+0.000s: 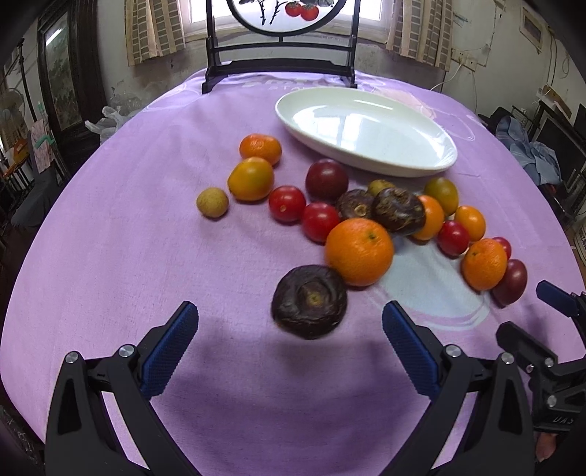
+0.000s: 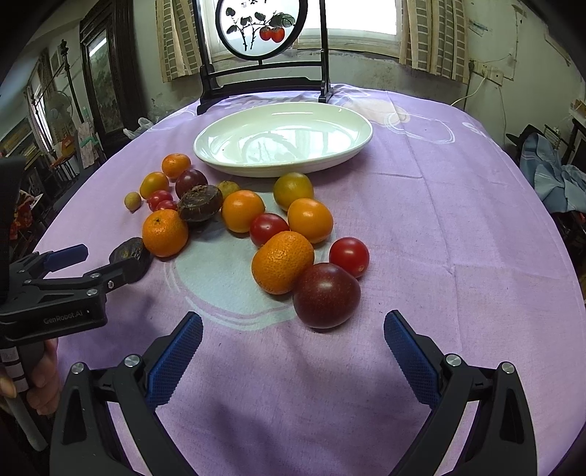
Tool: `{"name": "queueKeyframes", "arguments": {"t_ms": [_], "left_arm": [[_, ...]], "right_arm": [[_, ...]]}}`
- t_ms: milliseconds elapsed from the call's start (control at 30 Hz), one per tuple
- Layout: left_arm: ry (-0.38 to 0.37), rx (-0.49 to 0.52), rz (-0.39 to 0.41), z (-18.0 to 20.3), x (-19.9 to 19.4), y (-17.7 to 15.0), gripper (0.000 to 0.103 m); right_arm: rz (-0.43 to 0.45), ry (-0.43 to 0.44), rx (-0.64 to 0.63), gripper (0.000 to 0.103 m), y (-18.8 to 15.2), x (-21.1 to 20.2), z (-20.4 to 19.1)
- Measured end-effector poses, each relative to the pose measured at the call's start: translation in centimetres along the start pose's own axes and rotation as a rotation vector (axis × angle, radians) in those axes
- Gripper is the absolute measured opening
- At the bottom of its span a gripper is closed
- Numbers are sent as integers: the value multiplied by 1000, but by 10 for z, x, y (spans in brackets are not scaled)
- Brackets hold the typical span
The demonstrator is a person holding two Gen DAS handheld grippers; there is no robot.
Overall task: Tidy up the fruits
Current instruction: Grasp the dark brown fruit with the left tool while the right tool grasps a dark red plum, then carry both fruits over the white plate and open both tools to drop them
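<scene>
Several fruits lie loose on the purple cloth in front of an empty white oval plate [image 1: 366, 128], which also shows in the right wrist view [image 2: 282, 137]. My left gripper [image 1: 289, 318] is open, just short of a dark wrinkled fruit [image 1: 309, 301] that lies beside a large orange [image 1: 359, 251]. My right gripper [image 2: 293, 329] is open, just short of a dark red plum [image 2: 326, 294]. A mandarin [image 2: 282, 261] and a cherry tomato [image 2: 349, 256] touch the plum's far side. The left gripper also shows in the right wrist view [image 2: 91, 258], next to the dark fruit [image 2: 130, 254].
A black stand with a round painted screen [image 2: 260, 27] stands behind the plate at the table's far edge. More tomatoes, oranges and a small tan longan [image 1: 212, 202] lie spread toward the left. The right gripper's fingers [image 1: 556, 293] show at the left view's right edge.
</scene>
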State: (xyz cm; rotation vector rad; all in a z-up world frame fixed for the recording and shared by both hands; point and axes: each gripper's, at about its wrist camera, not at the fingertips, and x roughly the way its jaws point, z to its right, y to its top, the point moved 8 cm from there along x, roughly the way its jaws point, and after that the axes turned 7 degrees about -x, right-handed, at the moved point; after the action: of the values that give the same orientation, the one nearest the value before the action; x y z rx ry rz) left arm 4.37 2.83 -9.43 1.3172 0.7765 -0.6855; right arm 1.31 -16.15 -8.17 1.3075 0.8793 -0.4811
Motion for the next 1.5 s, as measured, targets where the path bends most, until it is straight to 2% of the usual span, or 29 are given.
{"name": "queueKeyframes", "arguments": {"t_ms": [300,367,400,500,567,667,800,1033,1100,1167,1300,1367,1500], "left_arm": [[38,38,-26,6,16,4,98],[23,51,-53,11,22,3,84],[17,55,-65,13,24,2,81],[1,64,-55,18,23,2,72],[-17,82,-44,22,21,1,56],[-6,94,-26,25,19,2,44],[-50,70,-42,24,15,1,43],[-81,64,-11,23,2,6,43],[-88,64,-10,23,1,6,43],[-91,65,-8,23,0,6,43],[-90,66,-8,23,0,5,43],[-83,68,-4,22,0,7,43],[-83,82,11,19,-6,16,43]], "right_arm": [[-3,6,13,100,-2,-1,7],[-5,5,15,100,-3,-1,7],[-5,6,14,100,-3,-1,7],[-6,6,10,100,-3,-1,6],[-6,6,9,100,-3,-1,5],[-7,3,1,100,-3,-2,4],[-10,-8,-14,100,-3,-4,5],[-50,-39,-46,100,-10,1,19],[-63,-40,-43,95,-9,5,23],[-80,-25,-40,81,-5,11,25],[-107,-4,-39,59,2,25,22],[-116,-2,-46,42,4,31,19],[-124,16,-47,40,5,27,18]]}}
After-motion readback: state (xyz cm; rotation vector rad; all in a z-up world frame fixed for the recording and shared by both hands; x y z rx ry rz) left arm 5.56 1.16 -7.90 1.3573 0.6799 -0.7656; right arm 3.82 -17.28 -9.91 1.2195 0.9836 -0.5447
